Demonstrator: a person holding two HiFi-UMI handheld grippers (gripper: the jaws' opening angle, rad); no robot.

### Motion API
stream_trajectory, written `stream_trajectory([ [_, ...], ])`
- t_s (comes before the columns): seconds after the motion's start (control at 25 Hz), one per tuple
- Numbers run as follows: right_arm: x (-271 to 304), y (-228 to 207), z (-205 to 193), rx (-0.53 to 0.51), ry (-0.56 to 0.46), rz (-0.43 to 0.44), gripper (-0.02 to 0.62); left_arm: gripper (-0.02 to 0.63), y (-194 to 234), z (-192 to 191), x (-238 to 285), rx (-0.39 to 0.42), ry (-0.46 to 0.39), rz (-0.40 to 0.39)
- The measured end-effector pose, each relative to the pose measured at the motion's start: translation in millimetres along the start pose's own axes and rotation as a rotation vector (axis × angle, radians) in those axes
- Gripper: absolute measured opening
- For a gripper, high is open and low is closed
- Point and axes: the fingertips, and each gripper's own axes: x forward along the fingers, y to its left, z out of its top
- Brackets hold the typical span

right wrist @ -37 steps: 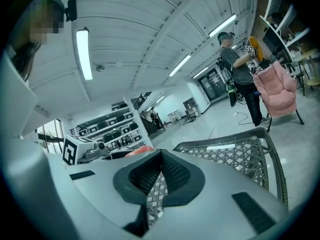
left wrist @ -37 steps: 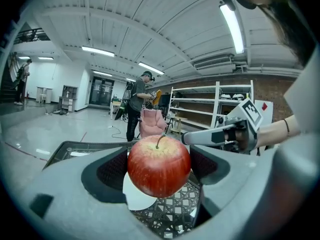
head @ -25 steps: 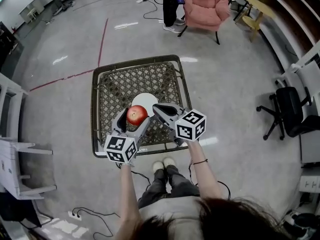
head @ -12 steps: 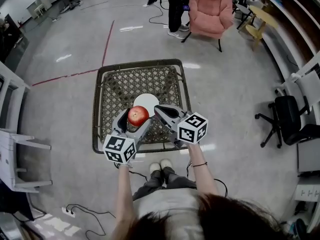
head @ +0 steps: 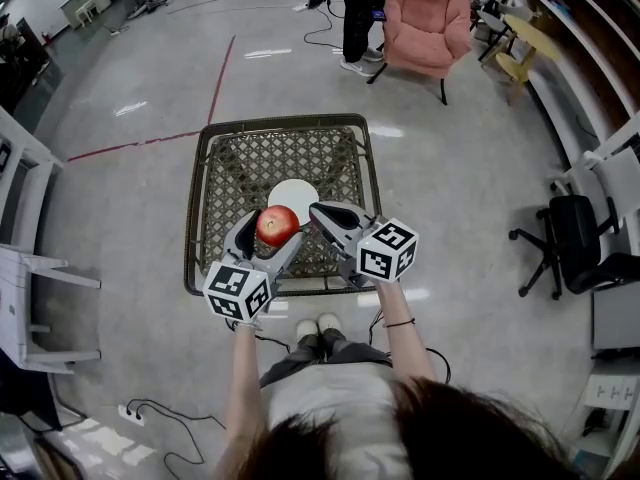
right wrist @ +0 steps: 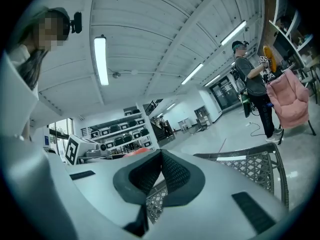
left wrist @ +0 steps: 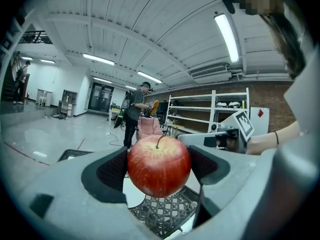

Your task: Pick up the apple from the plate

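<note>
A red apple [head: 277, 225] hangs above the wire-mesh table [head: 230, 168], with my left gripper [head: 272, 231] shut on it. In the left gripper view the apple [left wrist: 159, 165] sits upright between the two dark pads, stem up, clear of the white plate [left wrist: 131, 201] below. The round plate [head: 295, 196] lies bare in the middle of the table, just beyond the apple. My right gripper [head: 318, 211] hovers right beside the apple over the plate's near edge. Its jaws [right wrist: 161, 159] are shut against each other and hold nothing.
The square mesh table has a raised dark rim [head: 372, 198]. A pink armchair [head: 425, 18] and a standing person [head: 355, 8] are beyond it. A black office chair [head: 590, 233] stands at the right, white furniture [head: 20, 268] at the left, cables [head: 150, 408] on the floor.
The left gripper keeps its hold on the apple. Both grippers have barely shifted over the table.
</note>
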Motion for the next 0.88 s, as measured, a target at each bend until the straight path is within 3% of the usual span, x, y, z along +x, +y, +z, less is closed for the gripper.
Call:
stream_trajectory([
  [0.88, -8.9, 7.2, -4.3, -0.008, -0.006, 0.011, 0.009, 0.387, -6.3, -3.2, -5.9, 0.002, -0.006, 0.002],
])
